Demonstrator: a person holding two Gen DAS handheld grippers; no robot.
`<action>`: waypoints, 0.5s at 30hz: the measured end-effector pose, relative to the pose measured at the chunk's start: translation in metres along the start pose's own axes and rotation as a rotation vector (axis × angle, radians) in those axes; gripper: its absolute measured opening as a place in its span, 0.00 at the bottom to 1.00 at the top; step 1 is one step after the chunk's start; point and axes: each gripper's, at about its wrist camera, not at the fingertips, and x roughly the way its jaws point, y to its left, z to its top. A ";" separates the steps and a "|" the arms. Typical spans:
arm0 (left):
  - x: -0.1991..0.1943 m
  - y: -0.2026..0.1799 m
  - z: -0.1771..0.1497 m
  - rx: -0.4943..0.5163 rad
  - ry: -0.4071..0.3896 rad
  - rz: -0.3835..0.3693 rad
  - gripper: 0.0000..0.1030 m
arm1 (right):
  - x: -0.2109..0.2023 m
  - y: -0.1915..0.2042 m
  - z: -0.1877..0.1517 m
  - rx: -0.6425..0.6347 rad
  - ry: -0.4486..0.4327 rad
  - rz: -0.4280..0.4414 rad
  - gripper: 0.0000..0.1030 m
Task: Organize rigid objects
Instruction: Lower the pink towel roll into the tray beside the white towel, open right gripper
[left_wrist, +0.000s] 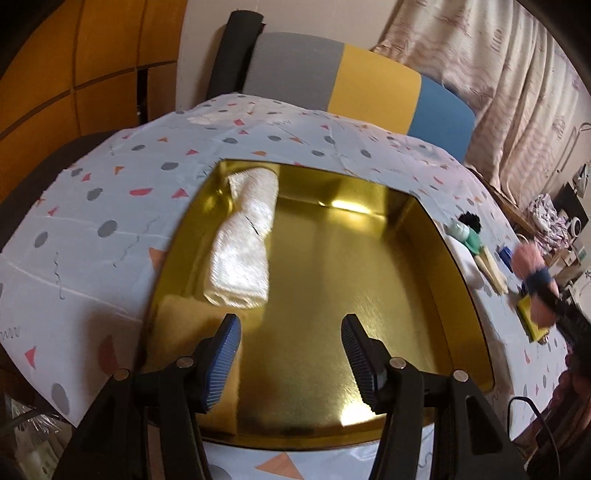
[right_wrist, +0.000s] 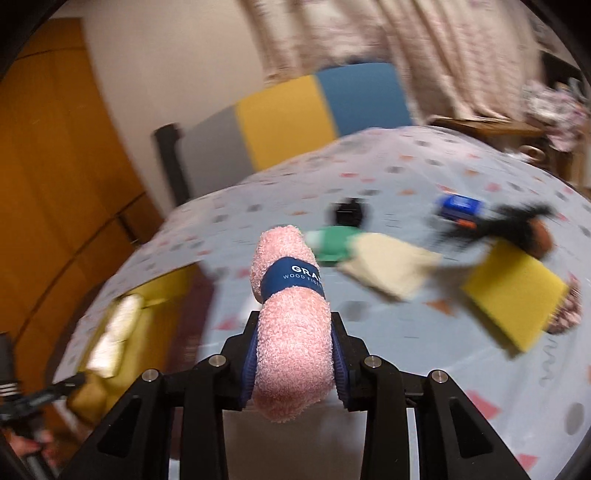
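My left gripper (left_wrist: 291, 354) is open and empty, hovering over the near part of a gold tray (left_wrist: 402, 280). A rolled white towel (left_wrist: 243, 236) lies in the tray's left side. My right gripper (right_wrist: 295, 354) is shut on a rolled pink towel (right_wrist: 291, 332) with a blue band, held above the table. The pink towel also shows in the left wrist view (left_wrist: 532, 262) at the far right. The gold tray (right_wrist: 162, 288) sits to the left in the blurred right wrist view.
On the patterned tablecloth (right_wrist: 406, 332) lie a yellow sponge (right_wrist: 513, 291), a beige cloth (right_wrist: 391, 269), a green item (right_wrist: 336, 240), a blue box (right_wrist: 460, 206), a black and brown brush (right_wrist: 517, 225). A grey, yellow and blue chair back (left_wrist: 351, 81) stands behind the table.
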 end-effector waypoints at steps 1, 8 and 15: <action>0.000 -0.001 -0.002 0.000 0.002 -0.003 0.56 | 0.002 0.014 0.001 -0.022 0.011 0.031 0.34; -0.007 0.000 -0.010 0.015 0.003 0.033 0.56 | 0.039 0.116 -0.001 -0.137 0.163 0.233 0.34; -0.021 0.018 -0.009 0.004 -0.011 0.085 0.56 | 0.092 0.186 -0.020 -0.167 0.318 0.289 0.34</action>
